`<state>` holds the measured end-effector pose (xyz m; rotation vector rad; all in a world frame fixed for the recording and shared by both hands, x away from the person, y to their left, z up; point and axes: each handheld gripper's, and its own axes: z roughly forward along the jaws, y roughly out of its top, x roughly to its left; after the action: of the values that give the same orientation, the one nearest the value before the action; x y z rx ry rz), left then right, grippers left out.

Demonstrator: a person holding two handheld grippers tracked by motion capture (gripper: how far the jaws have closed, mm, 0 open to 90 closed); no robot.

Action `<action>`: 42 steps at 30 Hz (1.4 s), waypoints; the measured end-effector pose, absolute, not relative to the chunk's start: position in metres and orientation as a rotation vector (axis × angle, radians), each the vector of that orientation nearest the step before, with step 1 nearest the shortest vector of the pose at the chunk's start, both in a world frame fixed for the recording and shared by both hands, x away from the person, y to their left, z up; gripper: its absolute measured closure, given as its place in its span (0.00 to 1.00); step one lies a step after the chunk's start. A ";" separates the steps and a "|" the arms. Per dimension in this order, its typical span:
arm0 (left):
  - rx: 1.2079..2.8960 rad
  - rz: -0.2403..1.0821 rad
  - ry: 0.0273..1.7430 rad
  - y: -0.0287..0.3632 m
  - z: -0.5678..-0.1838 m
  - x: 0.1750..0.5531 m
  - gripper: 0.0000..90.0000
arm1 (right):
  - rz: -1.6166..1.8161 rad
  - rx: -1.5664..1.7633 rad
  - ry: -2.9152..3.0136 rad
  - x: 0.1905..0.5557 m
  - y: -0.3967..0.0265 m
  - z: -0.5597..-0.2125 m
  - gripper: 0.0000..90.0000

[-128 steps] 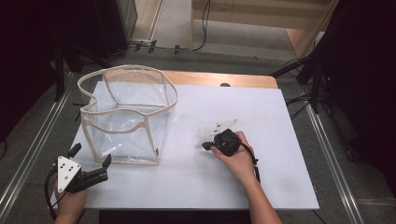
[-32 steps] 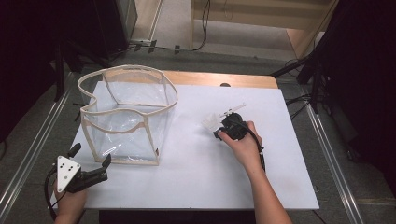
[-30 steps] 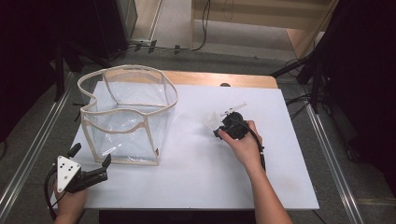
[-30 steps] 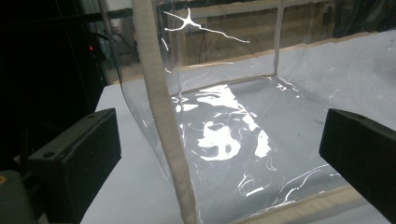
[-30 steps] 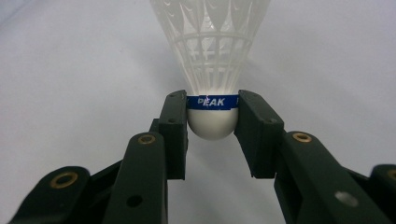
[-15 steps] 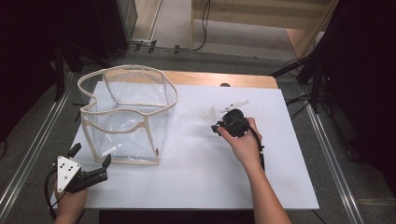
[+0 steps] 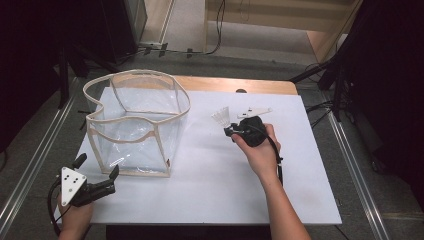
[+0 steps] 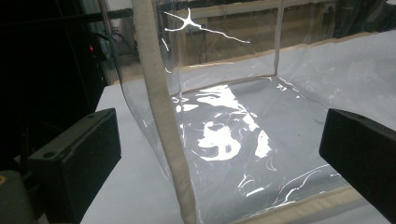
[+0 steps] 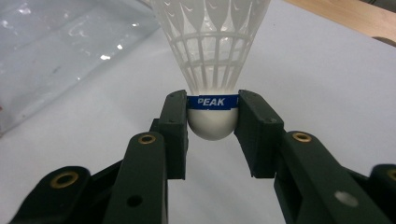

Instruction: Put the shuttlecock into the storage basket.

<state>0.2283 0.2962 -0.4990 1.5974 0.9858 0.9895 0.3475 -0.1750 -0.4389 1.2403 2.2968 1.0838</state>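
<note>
Since the earliest frame, the right tool (image 7: pixel 231 131) had carried the shuttlecock (image 7: pixel 220 117) from low on the worktop (image 7: pixel 210 195) to a spot farther back, while the left tool (image 7: pixel 95 176) had kept its place at the near left corner. From the high view, the shuttlecock stood at the right tool's tip, well right of the clear bag (image 7: pixel 137 125), its white skirt flaring away from the hand (image 7: pixel 260 150).

Along the left tool's view, the jaws stood spread with nothing between them, and the bag's (image 8: pixel 243 140) beige-taped corner edge rose just ahead, between the two jaws.

Along the right tool's (image 9: pixel 212 116) view, the jaws pinched the shuttlecock (image 9: pixel 212 56) at its blue band, the rounded white cork sitting between the pads and the skirt pointing away over the worktop (image 9: pixel 327 79).
</note>
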 end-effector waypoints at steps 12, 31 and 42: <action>1.597 0.988 0.985 0.296 -0.499 0.228 0.00 | 1.188 1.150 2.211 0.342 -0.168 -0.432 0.70; 1.597 0.986 0.985 0.296 -0.499 0.228 0.00 | 1.306 1.026 2.093 0.337 -0.159 -0.419 0.70; 1.599 0.987 0.984 0.296 -0.499 0.228 0.00 | 1.373 0.984 2.034 0.338 -0.156 -0.411 0.70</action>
<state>0.2283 0.2963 -0.4990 1.5993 0.9845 0.9869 0.3379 -0.1564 -0.4109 0.9835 2.0339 1.3726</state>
